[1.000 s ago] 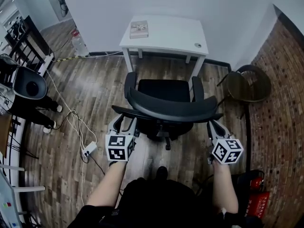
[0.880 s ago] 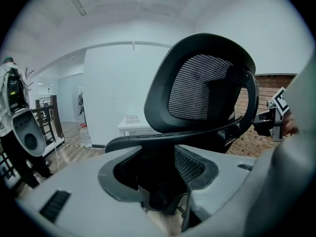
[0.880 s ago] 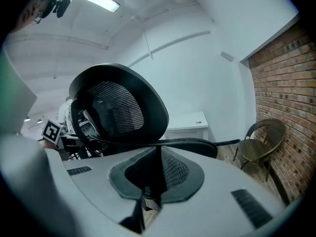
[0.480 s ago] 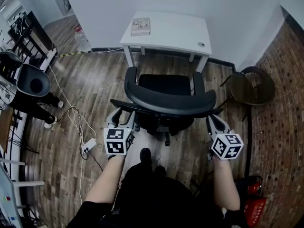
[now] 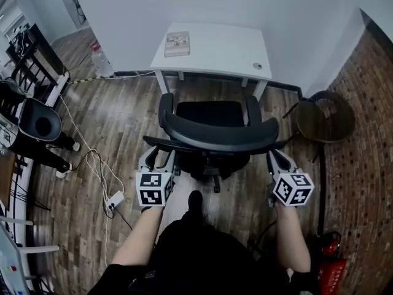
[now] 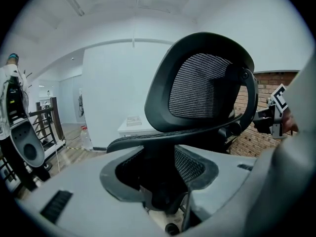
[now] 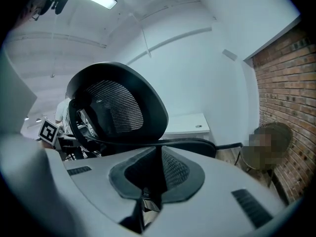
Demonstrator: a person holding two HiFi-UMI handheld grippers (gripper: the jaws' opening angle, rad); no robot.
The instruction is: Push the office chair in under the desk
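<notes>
A black office chair [image 5: 212,117] faces the white desk [image 5: 215,51], its seat front close to the desk's front legs and its curved mesh backrest [image 5: 218,139] toward me. My left gripper [image 5: 158,160] is at the left end of the backrest's thin lower frame, and my right gripper [image 5: 276,160] at the right end. In the left gripper view the jaws [image 6: 160,181] hold dark chair frame between them under the mesh back [image 6: 202,83]. In the right gripper view the jaws [image 7: 150,181] are nearly closed, with the thin frame bar [image 7: 197,142] across their tips.
A book [image 5: 177,40] lies on the desk. A round brown side table [image 5: 324,117] stands at the right by the brick wall. A power strip with cables [image 5: 113,200] lies on the floor at the left, beyond it a black bin-like device [image 5: 38,120] and a bottle [image 5: 98,57].
The chair has rolled a little closer to the desk, and both grippers and my body have followed it forward. Neither grip has changed.
</notes>
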